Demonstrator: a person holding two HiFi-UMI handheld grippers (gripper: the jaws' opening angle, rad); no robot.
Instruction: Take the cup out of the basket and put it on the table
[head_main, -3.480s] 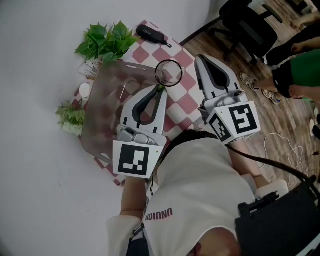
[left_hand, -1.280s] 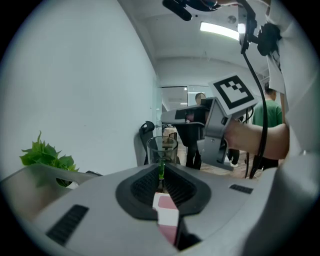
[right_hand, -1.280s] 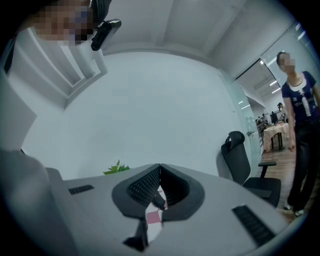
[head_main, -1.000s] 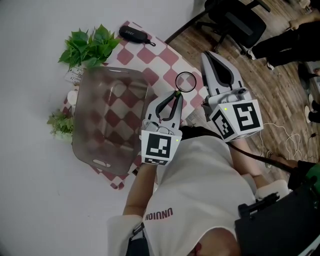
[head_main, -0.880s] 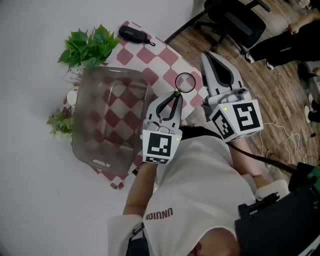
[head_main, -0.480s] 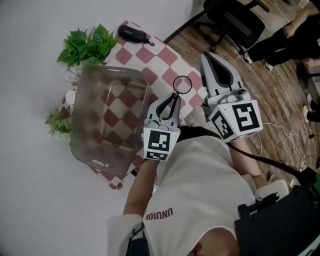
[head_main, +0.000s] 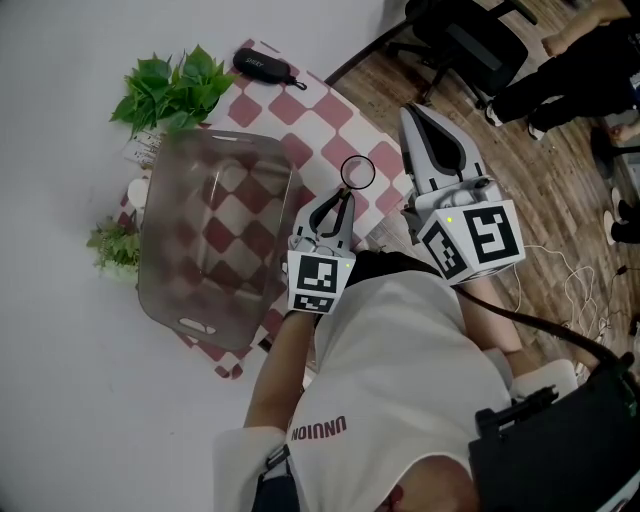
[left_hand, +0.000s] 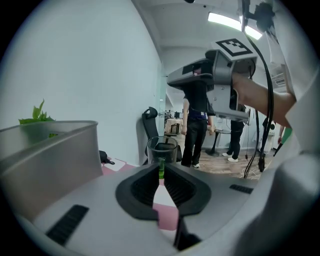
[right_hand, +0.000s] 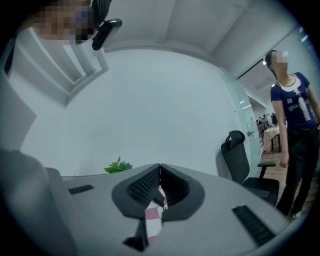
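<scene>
In the head view a clear glass cup stands upright to the right of the translucent grey basket, over the red-and-white checked cloth. My left gripper is shut on the near side of the cup's rim. In the left gripper view the cup sits just beyond the closed tips of my left gripper, and its base is hidden behind the jaws. I cannot tell whether it touches the table. My right gripper hovers right of the cup, shut and empty; in its own view the right gripper has its jaws together.
The checked cloth covers a small table against a white wall. Green plants and a black pouch lie at its far end. An office chair and standing people are on the wooden floor to the right.
The left gripper has carried the cup from the basket's far rim out to the right over the cloth. Over the last second it drifted a little left and lower. The right gripper stayed put.
</scene>
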